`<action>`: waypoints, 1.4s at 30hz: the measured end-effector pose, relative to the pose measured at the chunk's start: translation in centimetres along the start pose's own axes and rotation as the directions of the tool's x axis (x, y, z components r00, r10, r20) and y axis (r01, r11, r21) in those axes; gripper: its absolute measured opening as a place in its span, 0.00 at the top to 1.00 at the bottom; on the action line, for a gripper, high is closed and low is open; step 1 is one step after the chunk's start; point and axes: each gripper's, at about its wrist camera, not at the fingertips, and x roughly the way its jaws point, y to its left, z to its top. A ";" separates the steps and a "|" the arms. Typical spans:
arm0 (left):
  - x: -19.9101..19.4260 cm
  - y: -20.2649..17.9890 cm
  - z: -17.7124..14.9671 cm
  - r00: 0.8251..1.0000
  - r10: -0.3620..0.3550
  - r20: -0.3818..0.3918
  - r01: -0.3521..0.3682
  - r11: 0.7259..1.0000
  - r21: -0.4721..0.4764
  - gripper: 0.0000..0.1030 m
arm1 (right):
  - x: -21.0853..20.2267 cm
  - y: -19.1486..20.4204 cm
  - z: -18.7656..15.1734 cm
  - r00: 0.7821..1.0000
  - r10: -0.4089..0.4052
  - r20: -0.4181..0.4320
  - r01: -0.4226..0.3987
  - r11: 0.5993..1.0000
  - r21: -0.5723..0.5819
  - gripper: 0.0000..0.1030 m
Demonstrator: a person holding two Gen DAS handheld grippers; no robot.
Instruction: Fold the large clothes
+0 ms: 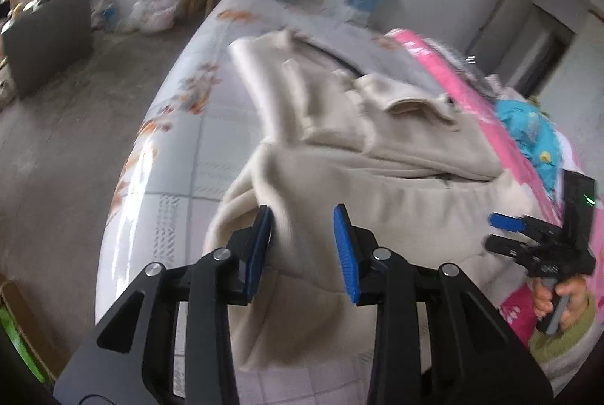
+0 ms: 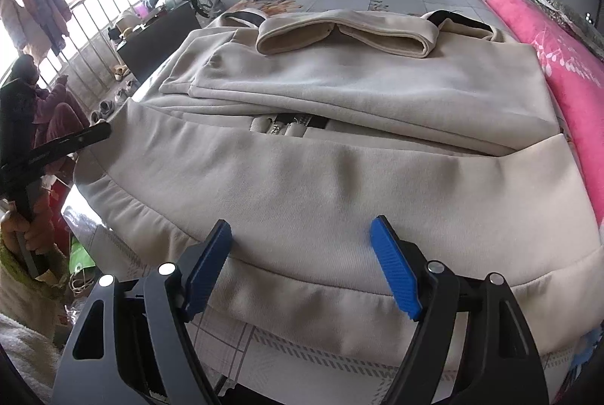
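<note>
One beige garment (image 2: 339,178), two grippers, one bed (image 1: 196,148)

Left gripper (image 1: 302,246) fingers seemingly half-closed, right gripper (image 2: 302,265) spread wide.

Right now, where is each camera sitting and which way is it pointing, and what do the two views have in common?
Left wrist: sits on the left gripper, looking down along its fingers at the beige garment on the bed; the right gripper and its hand show.
Right wrist: sits on the right gripper, facing the garment's hem; the left gripper shows.
Shared: garment, bed, pink bedding.
</note>
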 end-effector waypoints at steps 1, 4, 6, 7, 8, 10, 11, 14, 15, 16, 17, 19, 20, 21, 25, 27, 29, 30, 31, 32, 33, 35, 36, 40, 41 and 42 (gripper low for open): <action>0.7 0.3 0.1 0.999 0.040 -0.025 -0.041 0.999 -0.005 0.69 | 0.0 0.0 0.0 1.000 0.000 0.000 0.000 1.000 0.000 0.28; 0.8 0.0 0.5 0.999 0.042 -0.021 -0.042 0.999 0.008 0.71 | -0.1 0.0 -0.1 1.000 -0.001 0.003 0.001 1.000 0.001 0.28; 0.6 -0.1 0.6 0.999 -0.040 0.001 0.040 0.999 0.003 0.72 | -0.1 0.0 -0.1 1.000 -0.002 0.005 0.002 1.000 0.000 0.28; 0.4 -0.3 0.7 0.997 -0.076 0.017 0.076 0.997 0.006 0.72 | -0.1 0.0 -0.1 1.000 -0.003 0.006 0.003 1.000 0.000 0.28; 0.1 -0.7 0.7 0.995 -0.090 0.036 0.089 0.996 0.027 0.72 | -0.1 0.0 -0.2 1.000 -0.004 0.008 0.004 1.000 -0.001 0.28; 0.4 -1.2 0.7 0.998 -0.049 0.046 0.046 0.997 0.060 0.72 | -0.1 0.0 -0.2 1.000 -0.003 0.011 0.003 1.000 0.001 0.28; 1.0 -1.3 0.7 1.000 -0.002 0.030 0.000 0.998 0.066 0.72 | -0.1 0.0 -0.2 1.000 -0.002 0.011 0.002 1.000 0.002 0.28; 1.9 -1.2 0.6 0.997 0.079 -0.002 -0.079 0.995 0.068 0.72 | -0.1 0.0 -0.2 1.000 -0.003 0.011 0.003 1.000 0.001 0.28; 1.8 -1.5 0.6 0.996 0.093 0.004 -0.093 0.993 0.077 0.72 | -0.1 0.0 -0.2 1.000 -0.003 0.012 0.003 1.000 0.000 0.28; 1.6 -1.6 0.5 0.994 0.110 0.004 -0.110 0.990 0.086 0.72 | -0.1 0.0 -0.2 1.000 -0.002 0.013 0.002 1.000 0.001 0.28; 1.7 -2.0 0.4 0.990 0.139 0.004 -0.139 0.985 0.102 0.73 | -0.1 0.0 -0.2 1.000 -0.002 0.013 0.002 1.000 0.003 0.28; 1.9 -2.4 0.3 0.984 0.177 0.004 -0.176 0.977 0.123 0.73 | -0.1 0.0 -0.1 1.000 -0.004 0.017 0.004 1.000 0.003 0.28; 2.0 -2.7 0.3 0.980 0.200 0.004 -0.199 0.971 0.134 0.74 | -0.1 0.0 -0.1 1.000 -0.006 0.018 0.006 1.000 0.002 0.28; 2.1 -2.8 0.2 0.977 0.215 0.007 -0.214 0.967 0.141 0.75 | -0.1 0.0 -0.1 1.000 -0.007 0.018 0.007 1.000 0.000 0.28; 2.2 -4.0 0.0 0.954 0.298 0.034 -0.299 0.936 0.184 0.80 | -0.4 -0.1 -0.1 1.000 -0.007 0.017 0.007 1.000 0.008 0.28; 2.2 -4.3 -0.1 0.946 0.322 0.041 -0.324 0.926 0.196 0.83 | -1.3 -0.6 -0.3 0.999 -0.023 0.032 0.023 1.000 0.020 0.28; 2.1 -4.6 -0.2 0.941 0.337 0.044 -0.338 0.918 0.209 0.83 | -2.4 -1.6 -0.5 0.998 -0.029 0.051 0.027 0.998 0.051 0.28; 2.1 -4.6 -0.3 0.938 0.343 0.046 -0.344 0.913 0.217 0.84 | -3.1 -2.2 -0.7 0.997 -0.042 0.063 0.038 0.997 0.066 0.28; 2.1 -4.7 -0.3 0.936 0.349 0.048 -0.350 0.909 0.225 0.84 | -3.9 -3.0 -0.9 0.995 -0.066 0.075 0.060 0.995 0.083 0.28; 2.0 -4.8 -0.4 0.934 0.354 0.051 -0.356 0.905 0.234 0.84 | -4.5 -3.6 -1.0 0.993 -0.086 0.083 0.078 0.993 0.093 0.28; 2.0 -4.9 -0.5 0.932 0.357 0.053 -0.360 0.902 0.239 0.84 | -5.3 -4.4 -1.1 0.989 -0.115 0.095 0.105 0.988 0.110 0.28; 2.1 -5.0 -0.5 0.929 0.365 0.056 -0.367 0.896 0.249 0.84 | -6.6 -6.0 -1.2 0.981 -0.158 0.116 0.141 0.980 0.141 0.28; 2.1 -5.1 -0.6 0.928 0.367 0.057 -0.369 0.895 0.250 0.84 | -7.2 -6.7 -1.3 0.975 -0.181 0.127 0.161 0.974 0.157 0.28; 2.1 -5.2 -0.6 0.925 0.375 0.058 -0.377 0.893 0.247 0.84 | -8.3 -9.6 -1.0 0.960 -0.240 0.142 0.208 0.955 0.210 0.30; 2.2 -5.2 -0.6 0.923 0.380 0.058 -0.382 0.890 0.248 0.84 | -8.2 -10.1 -0.8 0.959 -0.245 0.142 0.212 0.953 0.214 0.31; 2.2 -5.3 -0.7 0.922 0.384 0.060 -0.386 0.888 0.250 0.84 | -8.1 -10.5 -0.7 0.958 -0.250 0.143 0.216 0.952 0.217 0.33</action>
